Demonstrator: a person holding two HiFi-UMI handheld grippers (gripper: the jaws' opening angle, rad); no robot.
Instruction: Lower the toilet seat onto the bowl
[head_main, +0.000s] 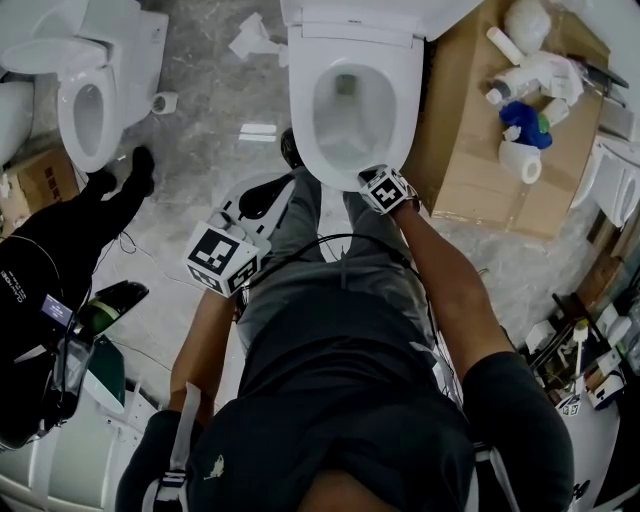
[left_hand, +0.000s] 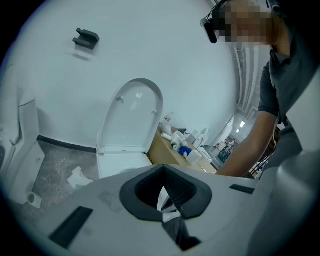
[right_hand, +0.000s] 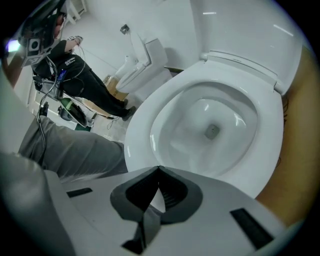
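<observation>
The white toilet (head_main: 355, 110) stands at the top centre of the head view. Its seat ring (right_hand: 145, 130) lies flat on the bowl, and the lid (left_hand: 132, 115) stands upright behind it. My right gripper (head_main: 385, 188) hovers at the front rim of the seat, just above it. Its jaws are shut with nothing between them, and in the right gripper view (right_hand: 159, 168) they point over the bowl's front edge. My left gripper (head_main: 228, 258) is held back to the left of my leg, well away from the toilet. It is also shut and empty (left_hand: 162, 166) and faces the raised lid.
A second toilet (head_main: 90, 100) stands at the far left, with a person in black (head_main: 60, 260) beside it. A cardboard box (head_main: 480, 150) with white and blue items sits against the toilet's right side. Crumpled tissue (head_main: 250, 38) lies on the marble floor.
</observation>
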